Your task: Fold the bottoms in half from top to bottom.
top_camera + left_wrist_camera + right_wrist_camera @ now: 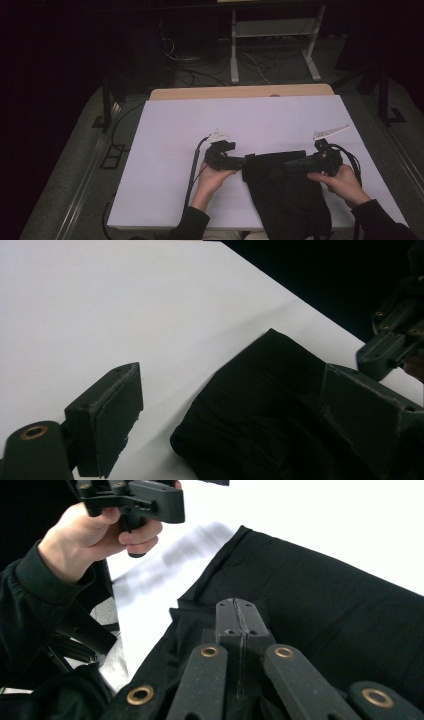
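Your high view runs dim: the room beyond the table drops to near black, and the white top reads faintly violet with soft grain. The black cloth loses nearly all fold detail there. In your left gripper view the table glares toward white at upper left, while the near jaws sit soft, out of focus. In your right gripper view the far table blows out to pure white; a smeared, streaky shadow lies on it beside the cloth, and your other hand is evenly lit.

high: overhead, forward-down | gripper views: close — sharing black cloth (table-level)
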`<state>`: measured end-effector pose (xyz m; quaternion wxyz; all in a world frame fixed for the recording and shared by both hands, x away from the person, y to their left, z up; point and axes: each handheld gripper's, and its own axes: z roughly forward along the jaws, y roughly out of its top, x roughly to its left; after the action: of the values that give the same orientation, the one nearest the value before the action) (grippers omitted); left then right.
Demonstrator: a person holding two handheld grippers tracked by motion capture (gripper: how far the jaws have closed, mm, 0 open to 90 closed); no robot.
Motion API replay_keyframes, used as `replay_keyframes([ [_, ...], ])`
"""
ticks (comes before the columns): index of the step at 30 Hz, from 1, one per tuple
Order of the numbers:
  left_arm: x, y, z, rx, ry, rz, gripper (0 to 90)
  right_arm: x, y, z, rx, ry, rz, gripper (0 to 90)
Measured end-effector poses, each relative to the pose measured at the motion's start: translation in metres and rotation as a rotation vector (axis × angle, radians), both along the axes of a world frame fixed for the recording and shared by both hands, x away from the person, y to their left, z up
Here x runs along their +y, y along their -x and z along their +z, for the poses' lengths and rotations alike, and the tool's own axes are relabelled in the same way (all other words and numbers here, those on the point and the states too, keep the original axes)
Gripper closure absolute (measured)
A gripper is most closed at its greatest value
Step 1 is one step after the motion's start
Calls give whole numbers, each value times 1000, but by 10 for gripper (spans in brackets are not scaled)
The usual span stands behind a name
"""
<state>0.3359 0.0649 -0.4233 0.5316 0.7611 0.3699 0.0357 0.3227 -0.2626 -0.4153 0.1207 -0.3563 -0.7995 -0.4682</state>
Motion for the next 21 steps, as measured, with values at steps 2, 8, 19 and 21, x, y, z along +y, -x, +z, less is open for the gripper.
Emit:
replay_keyframes([
  [2, 0, 0, 0, 1, 1, -1, 104, 2, -3, -1, -1, 12, -1, 884],
  [8, 0, 0, 0, 2, -1, -3, 104, 9, -14, -8, 12, 52, -17, 884],
  [19, 0, 0, -1, 4, -9, -5, 104, 18, -27, -25, 47, 124, -11, 884],
  [21, 0, 0, -2, 4, -12, -5, 104, 19, -28, -27, 57, 130, -11, 884],
])
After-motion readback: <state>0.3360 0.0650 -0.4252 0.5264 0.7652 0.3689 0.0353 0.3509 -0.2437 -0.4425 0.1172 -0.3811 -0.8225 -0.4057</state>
